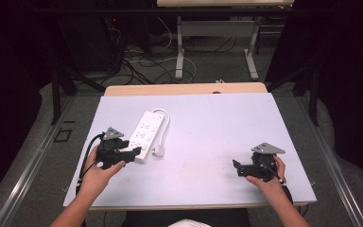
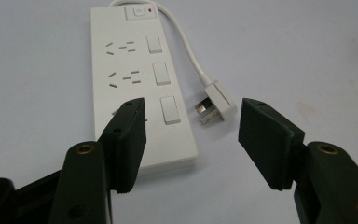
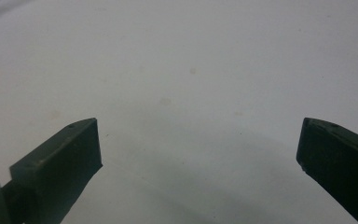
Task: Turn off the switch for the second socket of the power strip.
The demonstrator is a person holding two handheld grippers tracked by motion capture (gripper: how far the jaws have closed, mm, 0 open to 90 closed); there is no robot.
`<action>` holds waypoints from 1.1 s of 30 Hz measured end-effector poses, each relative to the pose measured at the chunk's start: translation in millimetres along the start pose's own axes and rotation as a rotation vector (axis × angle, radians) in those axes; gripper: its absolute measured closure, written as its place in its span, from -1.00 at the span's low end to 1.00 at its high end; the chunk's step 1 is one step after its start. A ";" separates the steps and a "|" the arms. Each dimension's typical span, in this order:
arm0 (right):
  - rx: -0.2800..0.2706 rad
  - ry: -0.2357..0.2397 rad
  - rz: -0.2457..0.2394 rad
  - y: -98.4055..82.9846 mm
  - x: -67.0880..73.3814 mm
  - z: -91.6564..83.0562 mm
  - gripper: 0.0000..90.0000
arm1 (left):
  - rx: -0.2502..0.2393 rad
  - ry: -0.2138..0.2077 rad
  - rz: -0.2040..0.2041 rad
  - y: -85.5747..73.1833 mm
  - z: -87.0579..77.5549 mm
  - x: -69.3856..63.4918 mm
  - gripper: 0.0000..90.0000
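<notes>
Power strip [image 2: 140, 88] is lying flat just ahead of your left gripper [image 2: 191, 135], white, three socket rows with a rocker switch beside each, near end sitting between the jaws. Left jaw is overlapping the strip's near corner in the left gripper view; whether it is touching, you cannot tell from here. Plug [image 2: 214, 106] is lying just beside the strip, ahead of the right jaw, its cord [image 2: 186, 44] looping back to the far end.

Jaws are standing wide, nothing held. Judged step: you are closing in on the strip or its plug. If the plug is the aim, shift the jaws toward it so the body sits centred before you squeeze; grip the housing, not the pins or cord. If the strip, square up across its width first.

Left hand [image 1: 97, 171] is coming in low in the high view, gripper [image 1: 123, 153] angled forward over the table [image 1: 208, 123].

Right gripper [image 1: 243, 168] is waiting well apart, jaws wide over bare table, right hand [image 1: 272, 177] holding it low.
</notes>
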State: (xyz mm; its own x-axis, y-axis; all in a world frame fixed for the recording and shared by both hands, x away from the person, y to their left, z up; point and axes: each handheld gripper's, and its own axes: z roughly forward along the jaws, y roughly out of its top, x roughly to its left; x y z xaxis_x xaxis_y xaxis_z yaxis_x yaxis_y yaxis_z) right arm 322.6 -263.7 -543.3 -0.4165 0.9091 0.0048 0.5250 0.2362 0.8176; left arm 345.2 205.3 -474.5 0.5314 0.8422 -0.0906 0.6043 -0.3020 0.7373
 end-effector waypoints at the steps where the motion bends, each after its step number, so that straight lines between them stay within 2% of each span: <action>1: 0.000 0.000 0.000 -0.1 0.0 0.1 -1.00 | 0.007 0.001 -0.005 1.6 -0.3 0.3 -0.08; 16: 0.001 0.013 0.002 -0.1 0.5 0.5 -1.00 | 0.009 0.008 -0.024 26.4 3.5 7.4 -0.09; 17: 0.001 0.014 -0.001 -0.1 0.4 0.6 -1.00 | 0.011 0.005 -0.035 27.9 3.6 7.1 -0.09; 18: 0.003 0.011 -0.004 -0.1 0.4 0.4 -1.00 | 0.006 0.008 -0.027 30.1 4.0 7.8 -0.09; 25: 0.004 0.016 -0.009 -0.4 0.4 2.0 -1.00 | 0.011 -0.003 -0.044 42.9 6.3 7.6 -0.09; 33: 0.004 0.014 -0.007 -0.5 0.6 2.1 -1.00 | 0.018 -0.011 -0.038 55.4 11.8 7.7 -0.08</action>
State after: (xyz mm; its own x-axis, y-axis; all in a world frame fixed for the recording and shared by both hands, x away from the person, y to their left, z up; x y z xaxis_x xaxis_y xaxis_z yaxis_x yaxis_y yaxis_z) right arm 323.6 -262.6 -544.9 -0.4301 0.9027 0.0070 0.5254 0.2440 0.8151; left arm 389.7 189.8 -442.3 0.5147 0.8481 -0.1257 0.6343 -0.2781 0.7213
